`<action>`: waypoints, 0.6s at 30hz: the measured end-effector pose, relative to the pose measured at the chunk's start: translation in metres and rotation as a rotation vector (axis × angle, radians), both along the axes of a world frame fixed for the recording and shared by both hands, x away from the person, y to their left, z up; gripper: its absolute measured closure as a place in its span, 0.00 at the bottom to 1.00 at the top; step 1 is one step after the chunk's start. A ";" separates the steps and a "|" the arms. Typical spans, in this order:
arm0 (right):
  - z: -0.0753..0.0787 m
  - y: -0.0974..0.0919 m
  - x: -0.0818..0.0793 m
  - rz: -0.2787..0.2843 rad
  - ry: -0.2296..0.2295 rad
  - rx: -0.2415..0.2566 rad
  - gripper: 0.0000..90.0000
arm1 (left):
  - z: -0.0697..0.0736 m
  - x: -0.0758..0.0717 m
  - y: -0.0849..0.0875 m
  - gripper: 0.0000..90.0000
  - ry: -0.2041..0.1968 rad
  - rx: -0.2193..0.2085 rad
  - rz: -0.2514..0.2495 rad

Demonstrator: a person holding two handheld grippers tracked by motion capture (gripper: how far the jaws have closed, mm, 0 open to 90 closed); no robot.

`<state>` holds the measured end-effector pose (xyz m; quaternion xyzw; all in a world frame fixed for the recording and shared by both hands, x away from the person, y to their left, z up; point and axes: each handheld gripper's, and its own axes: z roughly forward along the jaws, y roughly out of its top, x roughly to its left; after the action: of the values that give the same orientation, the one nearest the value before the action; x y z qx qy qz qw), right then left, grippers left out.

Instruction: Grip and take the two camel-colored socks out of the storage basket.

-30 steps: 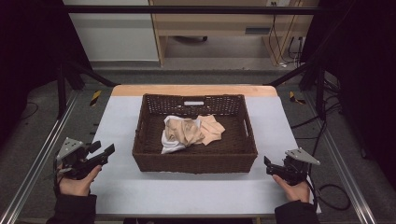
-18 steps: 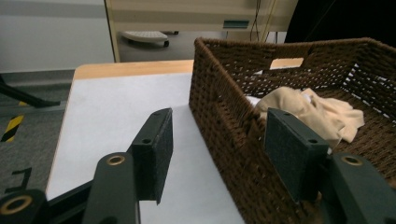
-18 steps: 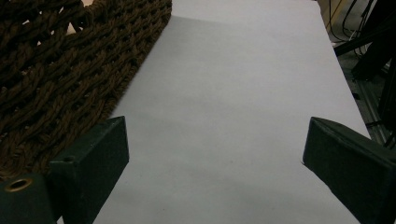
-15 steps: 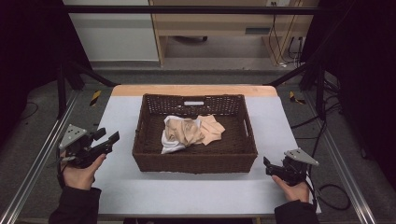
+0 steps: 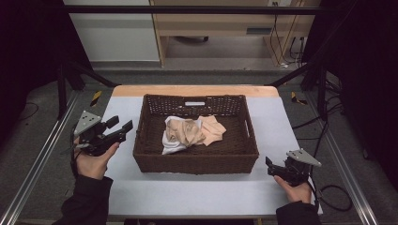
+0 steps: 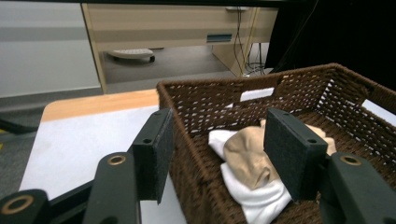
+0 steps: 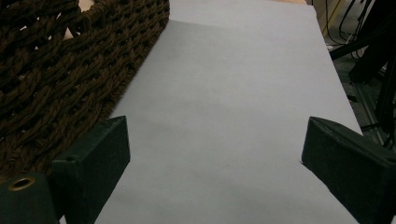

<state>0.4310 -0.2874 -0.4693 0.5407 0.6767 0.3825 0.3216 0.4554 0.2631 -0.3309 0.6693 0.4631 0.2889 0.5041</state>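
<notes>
White tabletop [image 5: 197, 192] carries a wicker basket [image 5: 155, 154] of crumpled cloths [image 5: 187, 133]. Left gripper [image 5: 121, 125] fingers gape empty, cloths just beyond them; right gripper [image 5: 269, 166] fingers spread wide, empty, basket beside.

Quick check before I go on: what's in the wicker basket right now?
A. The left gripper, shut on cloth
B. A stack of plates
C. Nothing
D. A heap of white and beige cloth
D: the high view shows crumpled white and beige cloth lying inside the basket, and the left gripper hangs open beside its left wall, holding nothing.
</notes>
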 end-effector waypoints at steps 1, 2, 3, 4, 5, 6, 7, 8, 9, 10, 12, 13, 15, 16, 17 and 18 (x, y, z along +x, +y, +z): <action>0.000 0.000 0.000 0.002 0.000 -0.002 0.09 | 0.003 0.002 -0.005 0.47 -0.004 0.005 -0.009; 0.000 0.000 0.000 0.002 0.000 -0.002 0.09 | 0.003 0.002 -0.005 0.47 -0.004 0.005 -0.009; 0.000 0.000 0.000 0.003 0.001 -0.002 0.09 | 0.005 0.005 -0.010 0.47 -0.004 0.002 -0.011; 0.000 0.000 0.000 0.003 0.001 -0.002 0.09 | 0.005 0.005 -0.010 0.48 -0.004 0.002 -0.011; 0.000 0.000 0.000 0.004 0.000 -0.003 0.10 | 0.005 0.007 -0.013 0.48 -0.005 0.001 -0.014; 0.000 0.000 0.000 0.005 0.000 -0.002 0.10 | 0.006 0.008 -0.015 0.48 -0.003 0.001 -0.018; 0.000 0.000 0.000 0.004 -0.003 -0.002 0.10 | 0.007 0.011 -0.020 0.48 0.000 0.014 -0.023; 0.000 0.000 0.000 0.004 -0.003 -0.002 0.10 | 0.007 0.011 -0.020 0.49 0.000 0.014 -0.023; 0.000 0.000 0.000 0.003 -0.002 -0.002 0.10 | 0.007 0.013 -0.023 0.49 0.002 0.017 -0.026; 0.000 0.000 0.000 0.007 -0.003 -0.004 0.10 | 0.007 0.014 -0.025 0.49 0.006 0.019 -0.031; 0.000 0.000 0.000 0.008 -0.003 -0.002 0.10 | 0.008 0.017 -0.029 0.49 0.010 0.024 -0.035; -0.001 0.000 0.001 0.012 -0.002 0.010 0.10 | 0.008 0.020 -0.033 0.49 0.011 0.027 -0.036; -0.001 0.000 0.001 0.014 -0.002 0.012 0.10 | 0.008 0.021 -0.035 0.49 0.012 0.029 -0.038; -0.001 0.000 0.001 0.015 -0.002 0.014 0.10 | 0.008 0.023 -0.038 0.49 0.012 0.032 -0.039; -0.001 0.001 0.001 0.017 0.000 0.013 0.10 | 0.008 0.024 -0.040 0.49 0.013 0.035 -0.039; -0.001 0.001 0.001 0.018 0.001 0.013 0.10 | 0.008 0.028 -0.045 0.49 0.015 0.040 -0.043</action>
<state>0.4319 -0.2865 -0.4702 0.5370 0.6789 0.3897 0.3144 0.4833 0.2181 -0.3233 0.6912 0.4464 0.2824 0.4932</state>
